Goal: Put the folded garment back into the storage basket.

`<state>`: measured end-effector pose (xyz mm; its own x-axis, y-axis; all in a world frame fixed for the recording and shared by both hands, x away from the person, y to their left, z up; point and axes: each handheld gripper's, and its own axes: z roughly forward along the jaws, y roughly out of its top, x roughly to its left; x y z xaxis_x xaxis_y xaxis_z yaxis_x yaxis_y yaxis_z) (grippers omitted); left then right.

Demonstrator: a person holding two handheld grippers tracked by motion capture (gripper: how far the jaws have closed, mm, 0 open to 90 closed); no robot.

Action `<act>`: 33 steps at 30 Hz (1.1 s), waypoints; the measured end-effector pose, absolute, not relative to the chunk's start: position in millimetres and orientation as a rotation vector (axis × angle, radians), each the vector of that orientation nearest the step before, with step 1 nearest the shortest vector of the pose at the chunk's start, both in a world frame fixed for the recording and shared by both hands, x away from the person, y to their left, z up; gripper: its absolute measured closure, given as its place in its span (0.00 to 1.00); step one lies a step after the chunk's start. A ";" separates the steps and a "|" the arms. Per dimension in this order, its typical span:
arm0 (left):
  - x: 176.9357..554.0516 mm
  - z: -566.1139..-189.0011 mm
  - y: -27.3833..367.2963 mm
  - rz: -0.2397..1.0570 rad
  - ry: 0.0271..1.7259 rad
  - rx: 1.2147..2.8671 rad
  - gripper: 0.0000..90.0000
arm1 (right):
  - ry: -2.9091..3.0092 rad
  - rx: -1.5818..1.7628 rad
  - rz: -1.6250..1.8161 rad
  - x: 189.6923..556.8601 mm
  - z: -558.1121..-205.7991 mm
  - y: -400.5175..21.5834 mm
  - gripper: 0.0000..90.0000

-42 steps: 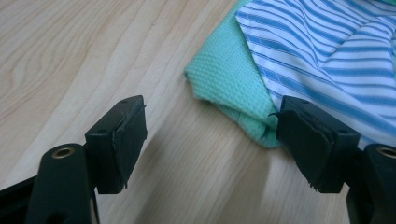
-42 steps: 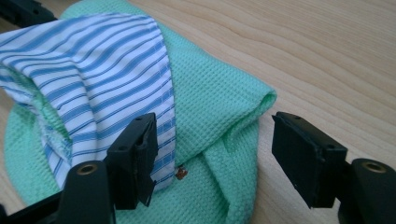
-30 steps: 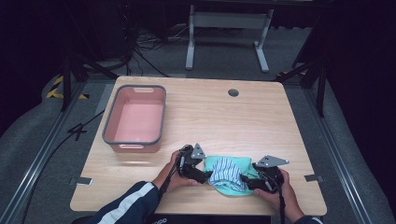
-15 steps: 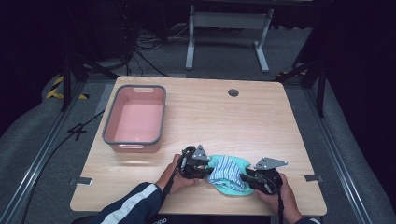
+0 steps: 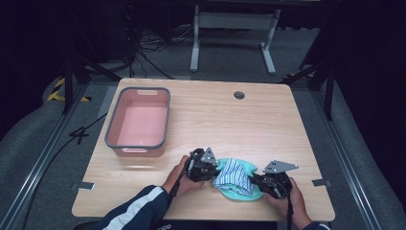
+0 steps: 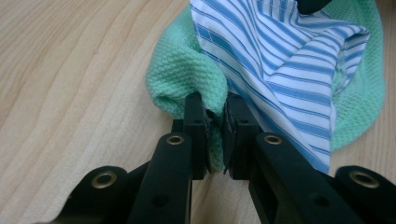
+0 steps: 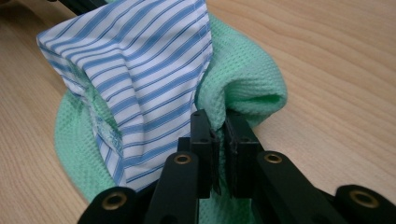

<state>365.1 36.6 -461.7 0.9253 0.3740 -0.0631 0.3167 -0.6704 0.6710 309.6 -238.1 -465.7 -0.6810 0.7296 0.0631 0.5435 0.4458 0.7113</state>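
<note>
You're looking at a pink tub [image 5: 139,122] with a grey rim sitting on the left half of the wooden table [image 5: 249,124], open side facing up. A round cable hole [image 5: 239,95] is showing near the table's far edge. Beyond it, a grey metal stand [image 5: 232,33] is standing on the dark carpeted floor [image 5: 38,139]

Lab-style recording bay, wooden table [image 5: 268,120] with cable port [image 5: 239,95], dark curtained surround, floor cables [image 5: 143,45], metal floor rails [image 5: 33,172], hazard tape [image 5: 57,91], grey carpet
</note>
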 end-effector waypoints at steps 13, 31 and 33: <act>376.0 -432.7 38.1 0.133 0.481 2.309 0.91 | 2.366 1.110 1.146 318.9 -436.4 -245.1 0.93; 401.6 -381.6 59.4 0.254 0.511 2.258 0.91 | 2.302 1.028 1.175 352.6 -387.8 -224.4 0.93; 402.7 -378.3 62.1 0.262 0.515 2.254 0.91 | 2.300 1.017 1.177 354.9 -383.5 -222.1 0.93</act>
